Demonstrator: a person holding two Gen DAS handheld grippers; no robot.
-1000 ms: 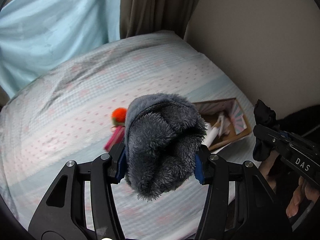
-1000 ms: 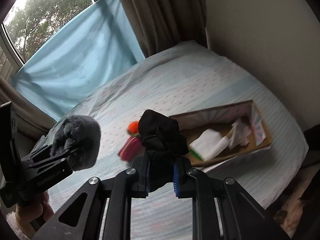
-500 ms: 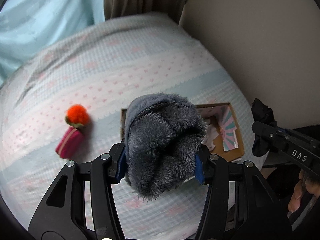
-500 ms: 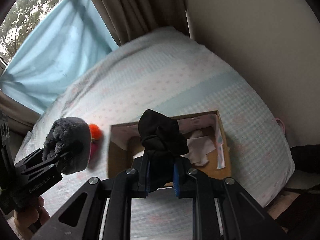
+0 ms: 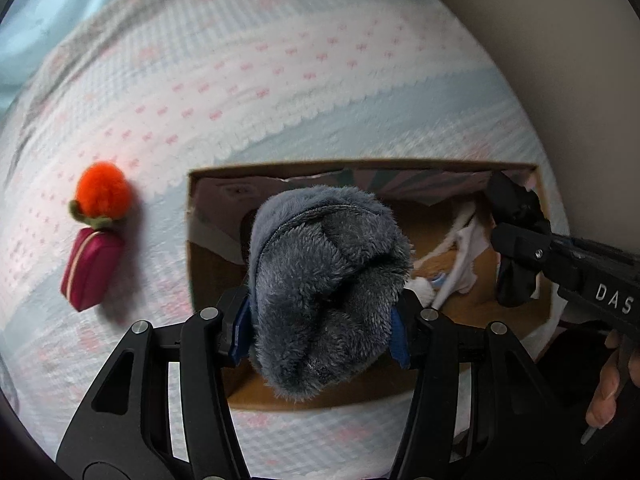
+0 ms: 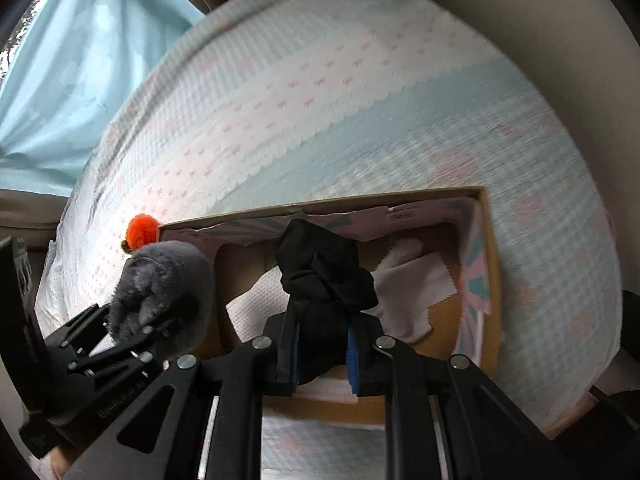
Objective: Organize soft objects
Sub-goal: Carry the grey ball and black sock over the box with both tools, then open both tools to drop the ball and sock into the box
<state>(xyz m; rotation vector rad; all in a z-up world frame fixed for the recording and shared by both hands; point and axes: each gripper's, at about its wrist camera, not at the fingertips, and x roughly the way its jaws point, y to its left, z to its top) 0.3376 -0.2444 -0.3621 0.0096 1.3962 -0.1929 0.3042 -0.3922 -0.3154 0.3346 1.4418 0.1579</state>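
Observation:
My left gripper [image 5: 320, 332] is shut on a grey fluffy bundle [image 5: 326, 284] and holds it above the open cardboard box [image 5: 360, 168]. It also shows in the right wrist view [image 6: 160, 288]. My right gripper [image 6: 322, 350] is shut on a black rolled cloth [image 6: 324, 280], over the same box [image 6: 490, 280]; it also shows in the left wrist view [image 5: 516, 240]. White cloths [image 6: 412, 292] lie inside the box. An orange pom-pom toy [image 5: 102, 194] and a dark red pouch [image 5: 90, 268] lie on the bed left of the box.
The box sits on a bed with a pale blue and pink patterned cover [image 5: 280, 80]. A beige wall [image 6: 540, 20] is to the right, a blue curtain [image 6: 60, 80] at the far left. The bed's near edge is close below the box.
Both grippers have moved forward and tilted down over the box, which now fills the lower middle of both views. The grey bundle and black cloth stay gripped.

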